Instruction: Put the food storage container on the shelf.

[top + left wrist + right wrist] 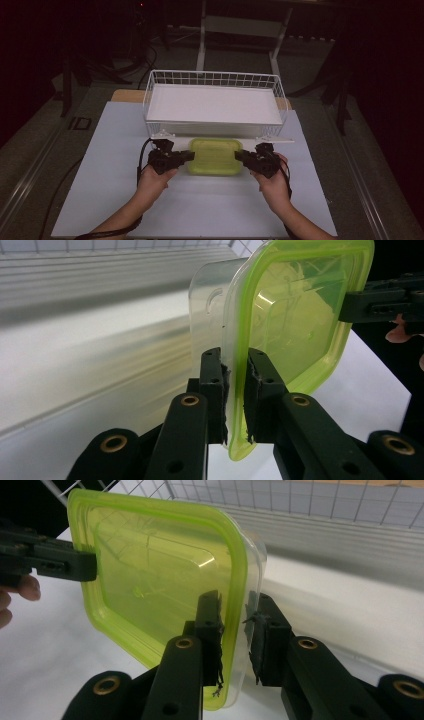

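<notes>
We clamp the left claw and right claw on opposite edges of the green-lidded container, just before the wire basket.

The high view is dimly lit; the white rectangular table top is rendered a dull bluish grey, while the upper corners of the frame are lost in near-black shadow; fine grain is seen throughout. In the left gripper view, the upper left is smeared by streaked motion blur; the translucent lime-green plastic lid is lit from behind and glows; small glints are carried at its centre. In the right gripper view, the white wire-mesh basket along the top is softened, out of focus.
</notes>
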The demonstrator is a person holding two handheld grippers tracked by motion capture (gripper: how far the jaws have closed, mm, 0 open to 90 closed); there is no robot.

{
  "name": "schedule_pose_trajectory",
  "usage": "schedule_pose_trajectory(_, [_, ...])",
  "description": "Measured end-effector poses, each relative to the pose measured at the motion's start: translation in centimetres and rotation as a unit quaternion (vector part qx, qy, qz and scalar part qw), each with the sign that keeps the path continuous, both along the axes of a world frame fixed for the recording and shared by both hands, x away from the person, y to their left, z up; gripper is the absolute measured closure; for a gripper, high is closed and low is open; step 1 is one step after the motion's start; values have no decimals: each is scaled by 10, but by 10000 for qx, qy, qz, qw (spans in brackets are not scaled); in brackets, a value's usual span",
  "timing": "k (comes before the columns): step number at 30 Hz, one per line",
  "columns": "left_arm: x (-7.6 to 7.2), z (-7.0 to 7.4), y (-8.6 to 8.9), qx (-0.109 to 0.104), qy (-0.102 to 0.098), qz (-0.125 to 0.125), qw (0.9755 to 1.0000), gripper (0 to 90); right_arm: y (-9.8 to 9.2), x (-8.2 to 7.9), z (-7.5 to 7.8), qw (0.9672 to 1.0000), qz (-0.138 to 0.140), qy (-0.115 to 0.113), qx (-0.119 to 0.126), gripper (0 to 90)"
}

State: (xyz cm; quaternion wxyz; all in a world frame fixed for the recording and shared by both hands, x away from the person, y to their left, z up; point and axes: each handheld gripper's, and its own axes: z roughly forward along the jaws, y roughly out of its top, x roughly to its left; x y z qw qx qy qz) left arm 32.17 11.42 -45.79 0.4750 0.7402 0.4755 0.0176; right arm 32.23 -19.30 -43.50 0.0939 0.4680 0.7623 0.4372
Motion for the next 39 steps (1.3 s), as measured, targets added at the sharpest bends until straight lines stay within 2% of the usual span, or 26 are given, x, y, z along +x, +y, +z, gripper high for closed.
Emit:
schedule_pose_trajectory(4, [9,-7,0,38,-18,26,10000,807,1,9,-6,10000,-61,12,-1,763])
schedule_pose_trajectory(12, [21,-22,-1,90,136,94,9998,807,4,23,-25,9997,-190,128,-8,759])
schedule_pose_trajectory(20, [30,-29,0,111,143,131,9998,806,8,31,-34,9996,-247,-33,-98,758])
schedule_pose_trajectory(23, [35,-33,-2,85,202,176,9996,805,8,33,-37,9994,-324,-41,-87,757])
schedule_pose_trajectory(27, [40,-38,-2,122,175,150,9997,806,8,38,-42,9992,-381,-30,-127,758])
schedule_pose_trajectory(31, [42,-40,-3,32,233,195,9995,805,8,41,-45,9990,-436,-55,-125,758])
schedule_pose_trajectory(34, [45,-39,-3,-17,311,217,9993,804,6,46,-46,9989,-455,72,-49,757])
schedule_pose_trajectory(37, [46,-40,-3,-28,281,296,9992,799,7,47,-46,9989,-456,7,-89,748])
schedule_pose_trajectory(39, [47,-41,-5,13,149,327,9994,789,8,48,-46,9987,-485,-90,-147,736])
